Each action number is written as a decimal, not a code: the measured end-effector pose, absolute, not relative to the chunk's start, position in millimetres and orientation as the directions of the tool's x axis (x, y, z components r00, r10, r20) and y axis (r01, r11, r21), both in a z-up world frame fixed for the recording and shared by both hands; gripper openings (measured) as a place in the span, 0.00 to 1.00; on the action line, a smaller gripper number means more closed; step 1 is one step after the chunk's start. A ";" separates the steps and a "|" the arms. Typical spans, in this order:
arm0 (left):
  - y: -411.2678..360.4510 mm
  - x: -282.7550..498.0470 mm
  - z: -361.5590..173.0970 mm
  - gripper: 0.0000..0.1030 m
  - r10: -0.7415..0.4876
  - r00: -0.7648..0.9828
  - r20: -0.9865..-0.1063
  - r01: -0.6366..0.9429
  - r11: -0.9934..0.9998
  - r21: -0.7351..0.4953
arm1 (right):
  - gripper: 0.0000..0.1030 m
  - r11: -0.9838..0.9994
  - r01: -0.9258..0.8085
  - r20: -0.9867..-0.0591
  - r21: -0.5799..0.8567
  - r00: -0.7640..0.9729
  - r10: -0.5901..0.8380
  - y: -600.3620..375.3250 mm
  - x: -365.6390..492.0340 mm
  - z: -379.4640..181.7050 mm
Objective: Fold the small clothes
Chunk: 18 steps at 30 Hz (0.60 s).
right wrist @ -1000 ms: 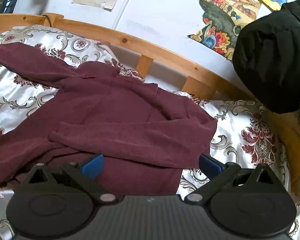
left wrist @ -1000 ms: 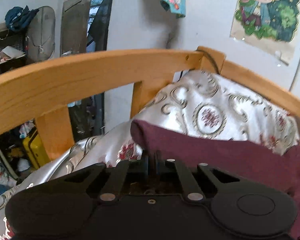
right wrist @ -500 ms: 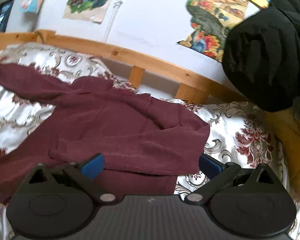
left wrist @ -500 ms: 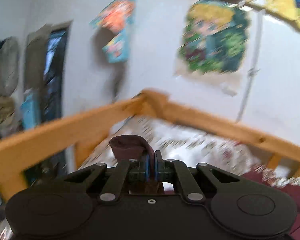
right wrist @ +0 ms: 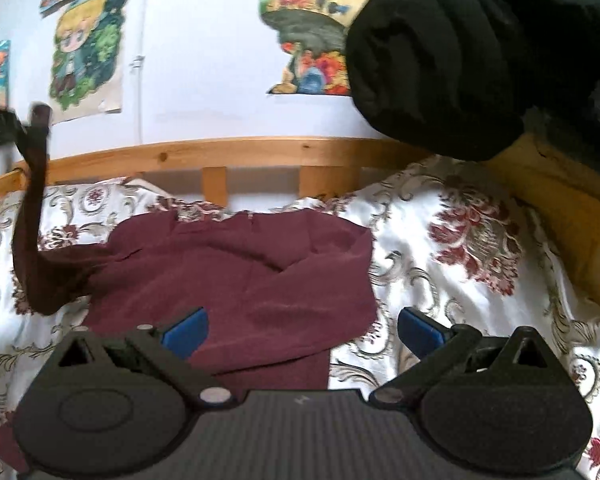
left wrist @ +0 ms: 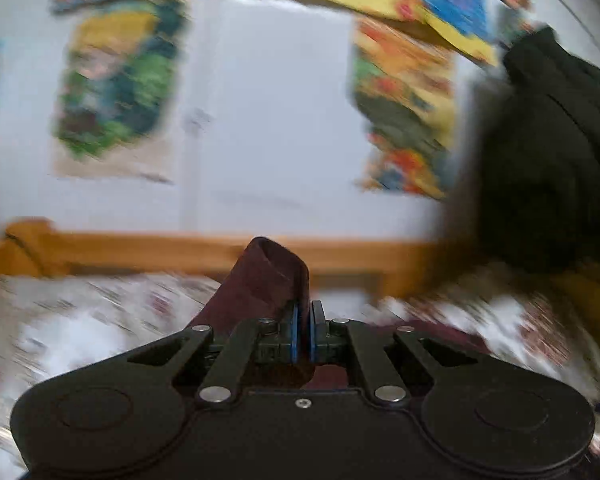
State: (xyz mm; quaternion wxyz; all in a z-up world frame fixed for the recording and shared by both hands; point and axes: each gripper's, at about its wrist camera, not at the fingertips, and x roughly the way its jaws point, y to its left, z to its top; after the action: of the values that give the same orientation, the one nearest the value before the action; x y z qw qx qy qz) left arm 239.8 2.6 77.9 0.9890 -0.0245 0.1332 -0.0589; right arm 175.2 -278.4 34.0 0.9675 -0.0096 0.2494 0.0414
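Left claw [left wrist: 303,334]: clenching the sleeve [left wrist: 266,280], which is rising at the left of the right-wrist view. Right claw [right wrist: 302,326]: released, hovering over the sweater [right wrist: 236,276] lying mid-frame on the bed [right wrist: 460,248]. Risk: the thin pinch may be slipping, or the lifted sleeve dragging the body askew.

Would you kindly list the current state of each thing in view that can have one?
Left claw: shut on the maroon sleeve.
Right claw: open, holding nothing.
Maroon sleeve: lifted off the bedspread.
Maroon top: body lying flat, partly folded.
Black garment: hanging by the wall.
Bedspread: spread out, lightly wrinkled.
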 end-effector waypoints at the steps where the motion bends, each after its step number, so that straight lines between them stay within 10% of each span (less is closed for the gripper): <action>1: -9.2 239.7 65.7 0.05 -0.152 0.948 -0.278 0.138 0.988 -0.072 | 1.00 0.997 -0.071 -0.486 0.007 0.871 0.065 -280.9 175.6 33.5; 18: -74.9 228.9 -49.6 0.05 -0.479 0.754 -0.450 0.434 0.877 -0.208 | 1.00 0.997 0.059 -0.596 -0.042 0.800 -0.072 -289.0 194.8 -13.5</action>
State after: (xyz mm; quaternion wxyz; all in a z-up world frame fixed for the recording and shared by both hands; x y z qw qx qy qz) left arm 228.9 -74.9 -49.6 0.9353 -0.0452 0.2521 -0.2441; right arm 194.8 -289.0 -13.5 0.9486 -0.0104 0.3143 -0.0347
